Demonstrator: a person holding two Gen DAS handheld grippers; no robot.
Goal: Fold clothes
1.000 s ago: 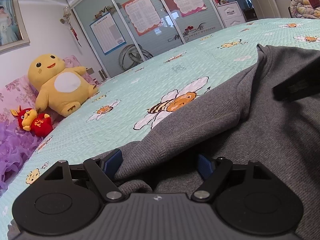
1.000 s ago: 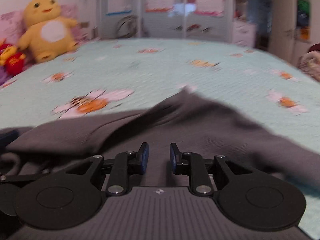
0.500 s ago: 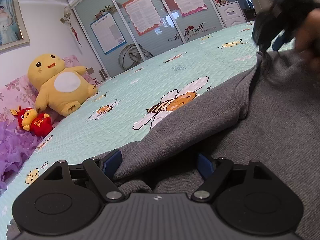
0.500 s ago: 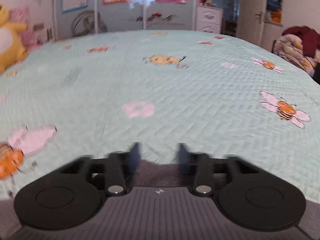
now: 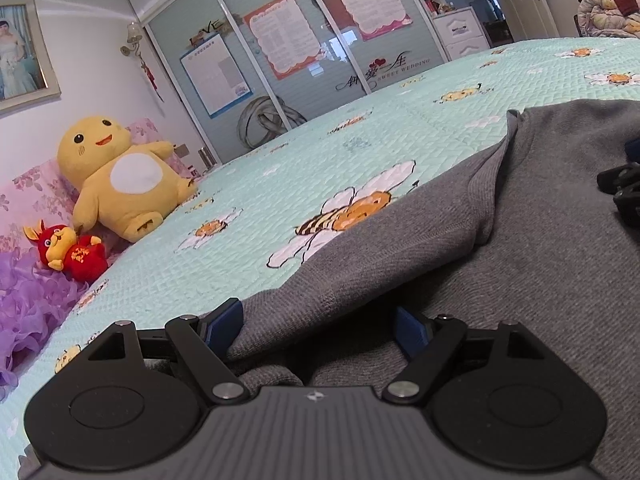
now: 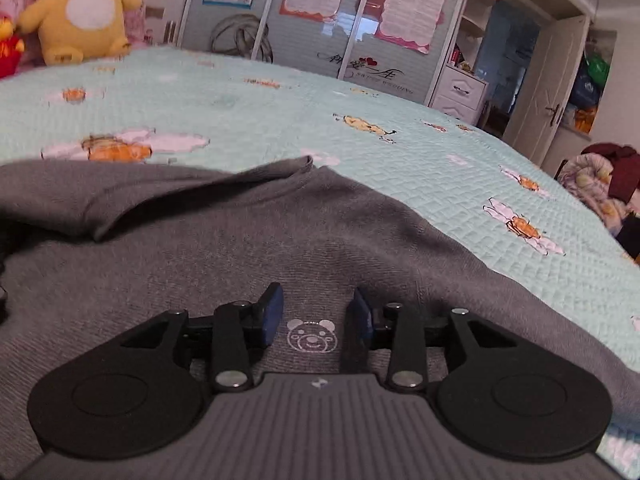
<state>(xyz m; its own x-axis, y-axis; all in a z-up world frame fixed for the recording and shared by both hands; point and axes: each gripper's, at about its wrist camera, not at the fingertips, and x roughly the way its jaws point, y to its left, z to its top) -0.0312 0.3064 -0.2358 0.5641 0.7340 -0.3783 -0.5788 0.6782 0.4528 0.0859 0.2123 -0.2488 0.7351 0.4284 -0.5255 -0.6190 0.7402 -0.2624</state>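
A grey knit sweater (image 5: 520,240) lies spread on the mint bedspread (image 5: 320,152), one sleeve folded across its body. My left gripper (image 5: 316,328) stands wide open low at the sweater's edge, and a rumpled fold of cloth lies loose between its blue pads. In the right wrist view the sweater (image 6: 280,232) fills the foreground. My right gripper (image 6: 316,316) hovers just over it, jaws opening, with a small white bear logo (image 6: 311,335) showing between the pads and nothing pinched. The right gripper (image 5: 624,188) also pokes in at the left view's right edge.
A big yellow plush toy (image 5: 116,176) and a small red one (image 5: 68,250) sit at the head of the bed beside purple ruffles (image 5: 28,300). Sliding wardrobe doors (image 6: 320,20) stand behind the bed. A heap of bedding (image 6: 600,184) lies past the bed's right side.
The right gripper swung out to the sweater's far corner, then came back down over its body with wider jaws. The left gripper and the cloth between its pads stayed put.
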